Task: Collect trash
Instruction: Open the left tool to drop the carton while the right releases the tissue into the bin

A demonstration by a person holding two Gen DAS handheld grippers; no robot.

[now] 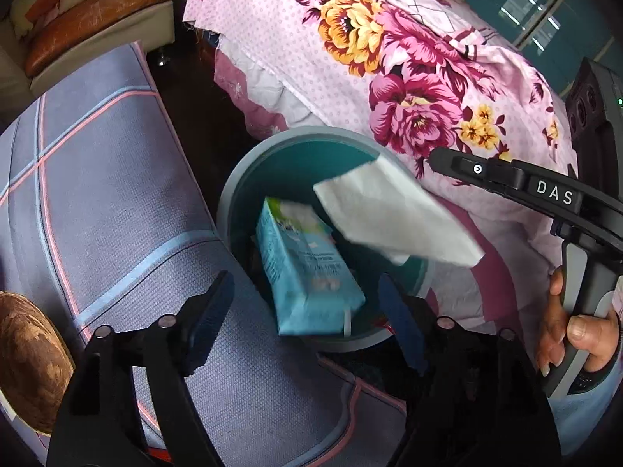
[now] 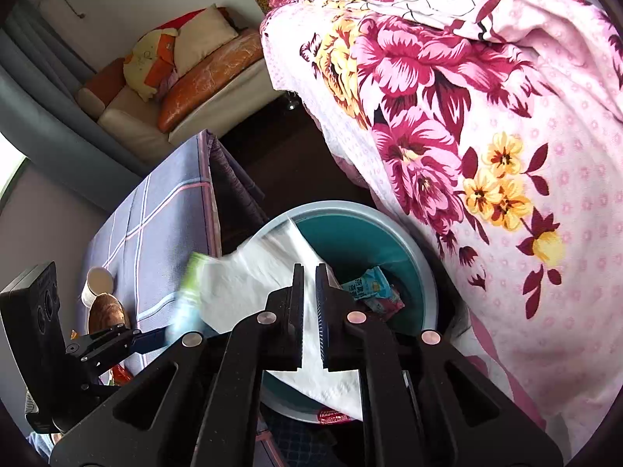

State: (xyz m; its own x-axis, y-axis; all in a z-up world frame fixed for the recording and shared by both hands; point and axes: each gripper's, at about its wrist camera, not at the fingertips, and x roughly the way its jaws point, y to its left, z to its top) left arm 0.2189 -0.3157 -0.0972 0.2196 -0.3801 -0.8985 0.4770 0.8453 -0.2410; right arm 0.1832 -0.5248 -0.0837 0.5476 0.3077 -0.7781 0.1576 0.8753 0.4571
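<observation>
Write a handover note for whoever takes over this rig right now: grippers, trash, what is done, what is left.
Left gripper: open, nothing between its fingers; the blue carton lies below it, inside the bin.
Right gripper: shut on the white tissue, held over the bin's mouth.
Done: carton and some wrappers are in the bin.
Left: release the tissue into the bin. A cup and a brown bowl stand on the checked table; whether they are trash is unclear.
</observation>
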